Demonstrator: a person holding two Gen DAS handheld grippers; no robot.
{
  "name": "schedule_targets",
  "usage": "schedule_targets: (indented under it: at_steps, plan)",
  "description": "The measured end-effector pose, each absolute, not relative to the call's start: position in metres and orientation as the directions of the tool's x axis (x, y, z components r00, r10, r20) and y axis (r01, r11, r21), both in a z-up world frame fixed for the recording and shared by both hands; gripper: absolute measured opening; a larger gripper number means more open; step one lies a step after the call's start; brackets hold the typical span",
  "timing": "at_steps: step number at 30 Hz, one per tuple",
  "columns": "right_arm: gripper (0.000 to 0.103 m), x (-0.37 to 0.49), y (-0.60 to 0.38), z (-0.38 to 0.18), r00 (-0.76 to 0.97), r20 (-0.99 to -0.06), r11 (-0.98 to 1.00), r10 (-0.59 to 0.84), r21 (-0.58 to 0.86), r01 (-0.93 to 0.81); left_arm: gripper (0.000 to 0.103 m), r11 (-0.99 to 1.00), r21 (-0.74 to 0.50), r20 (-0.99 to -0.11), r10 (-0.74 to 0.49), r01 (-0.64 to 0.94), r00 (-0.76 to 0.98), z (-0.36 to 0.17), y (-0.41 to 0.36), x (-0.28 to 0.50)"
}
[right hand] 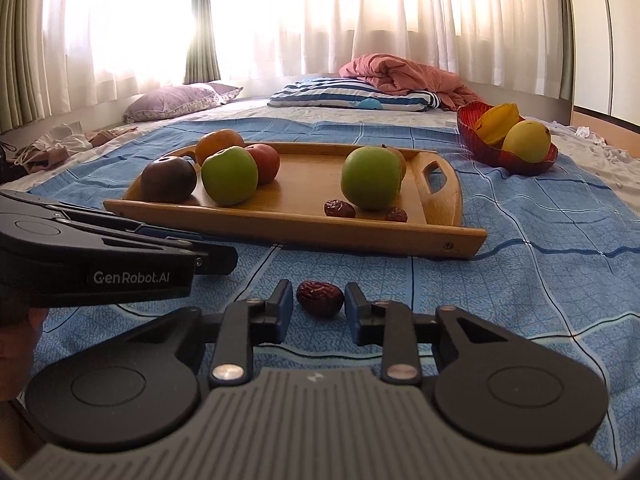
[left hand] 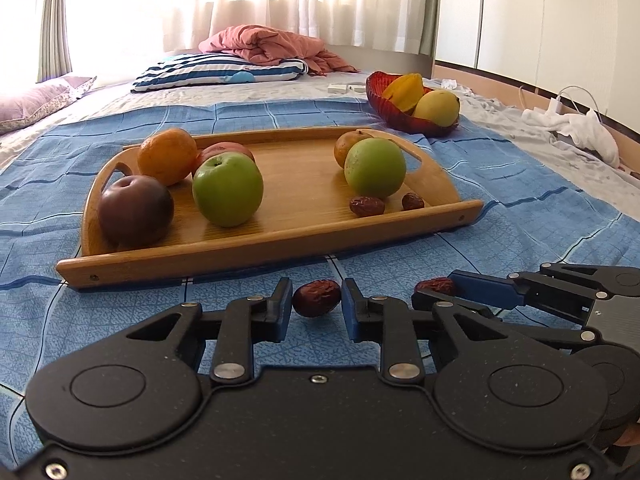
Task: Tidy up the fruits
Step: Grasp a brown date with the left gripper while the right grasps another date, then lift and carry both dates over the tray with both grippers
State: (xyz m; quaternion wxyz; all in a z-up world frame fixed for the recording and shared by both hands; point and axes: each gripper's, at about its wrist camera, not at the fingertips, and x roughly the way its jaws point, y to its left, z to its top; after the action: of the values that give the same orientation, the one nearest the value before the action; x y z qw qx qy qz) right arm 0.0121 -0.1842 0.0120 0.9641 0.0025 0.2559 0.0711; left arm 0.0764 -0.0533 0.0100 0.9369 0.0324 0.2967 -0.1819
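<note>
Two hand-held grippers work low over a blue checked bedsheet [left hand: 520, 168], each w/ a dried red date framed between its fingers. In the left wrist view, the left gripper [left hand: 316, 304] sits at lower center, jaws parted, a date [left hand: 316, 298] lying on the sheet in the gap; small slivers of cloth show either side, so the pads appear not to touch it. At lower right of that frame the right gripper [left hand: 444, 290] comes in from the side, its blue-padded fingers around a second date [left hand: 436, 285]; contact can't be made out there.

The right wrist view shows that second date [right hand: 320, 298] at lower center, on the sheet betw. the spread fingers of the right gripper [right hand: 319, 304], nearly touching the right pad. The left gripper's body fills the left edge, its tips hidden.

Just beyond, mid-frame, a wooden tray [left hand: 260, 258] holds two green apples, an orange, a red apple, a dark plum-colored fruit, a smaller brownish fruit & two more dates near its front right corner. Upper right: a red bowl [left hand: 378, 98] w/ a starfruit and a yellow mango. Pillows and a pink quilt lie by the curtained window behind.
</note>
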Motion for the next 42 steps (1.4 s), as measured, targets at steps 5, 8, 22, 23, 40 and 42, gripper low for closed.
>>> schedule_targets:
  at_steps: [5, 8, 22, 23, 40, 42]
  plan:
    - [0.035, 0.014, -0.181, 0.011, 0.853, -0.506, 0.991, 0.125, 0.026, -0.129, 0.025, 0.940, -0.032, -0.572, -0.297, 0.341, 0.765, 0.009, -0.051, 0.077]
    - [0.035, 0.015, -0.180, 0.012, 0.851, -0.512, 0.992, 0.120, 0.027, -0.124, 0.025, 0.945, -0.028, -0.573, -0.282, 0.325, 0.770, 0.008, -0.049, 0.078]
    - [0.030, 0.019, -0.174, 0.018, 0.852, -0.508, 0.992, 0.123, 0.041, -0.118, 0.025, 0.961, -0.020, -0.563, -0.238, 0.274, 0.792, 0.013, -0.039, 0.079]
    - [0.030, 0.019, -0.174, 0.019, 0.853, -0.507, 0.992, 0.122, 0.041, -0.118, 0.025, 0.962, -0.020, -0.559, -0.236, 0.272, 0.795, 0.014, -0.038, 0.079]
    - [0.030, 0.040, -0.164, 0.050, 0.883, -0.452, 0.991, 0.130, 0.029, -0.131, 0.025, 0.967, -0.016, -0.488, -0.229, 0.254, 0.842, 0.052, -0.026, 0.106]
    - [0.030, 0.046, -0.164, 0.055, 0.885, -0.446, 0.991, 0.131, 0.034, -0.130, 0.025, 0.968, -0.020, -0.474, -0.229, 0.249, 0.850, 0.060, -0.023, 0.114]
